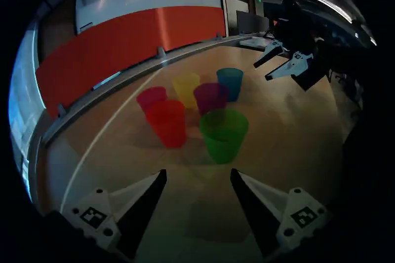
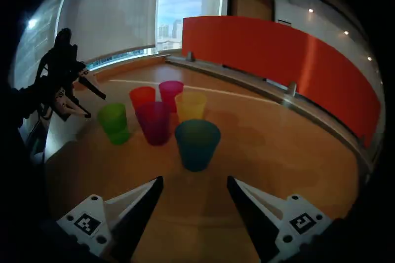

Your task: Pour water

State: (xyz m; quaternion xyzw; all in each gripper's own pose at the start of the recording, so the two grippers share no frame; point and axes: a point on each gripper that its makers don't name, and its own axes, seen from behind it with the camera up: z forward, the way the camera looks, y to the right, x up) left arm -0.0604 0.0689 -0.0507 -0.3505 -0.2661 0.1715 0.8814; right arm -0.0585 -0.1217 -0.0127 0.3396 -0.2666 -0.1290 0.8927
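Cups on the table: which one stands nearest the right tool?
The teal cup, directly ahead of the right tool; the other five cups stand behind it.

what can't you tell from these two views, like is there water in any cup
- Water in the teal cup or the others: cannot tell; low viewing angle and dim light in both views.
- Pink cup, left gripper view: lower part hidden behind the red cup.
- Right gripper, left gripper view: its rear end and whatever holds it are a dark silhouette.

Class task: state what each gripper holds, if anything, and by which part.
Nothing is held. The left gripper and the right gripper both have open jaws, short of the cups.
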